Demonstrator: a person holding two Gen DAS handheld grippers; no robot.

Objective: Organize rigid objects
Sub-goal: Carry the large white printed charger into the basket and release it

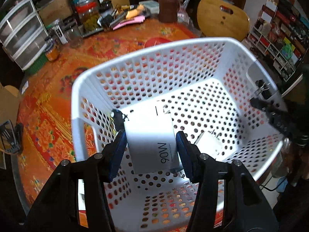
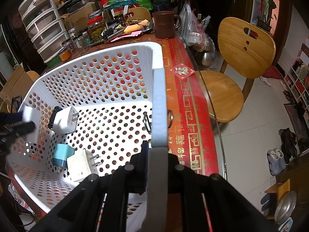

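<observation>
A white perforated basket [image 1: 135,52] stands on the orange-red tablecloth. My left gripper [image 1: 151,145] is shut on a white box marked 90W [image 1: 152,141] and holds it above the basket floor. My right gripper [image 2: 157,150] is shut on the basket's right rim [image 2: 159,96]. In the right wrist view the basket holds a white plug charger [image 2: 64,119], a light blue charger [image 2: 61,154], a cream charger [image 2: 81,165] and a black binder clip [image 2: 147,122]. The left gripper with its box shows at that view's left edge [image 2: 25,119].
The table's far side carries jars [image 1: 88,17], a brown mug [image 2: 166,25], a plastic drawer unit [image 2: 42,25] and papers. A wooden chair [image 2: 237,61] stands right of the table. Shelves [image 1: 278,38] stand on the right.
</observation>
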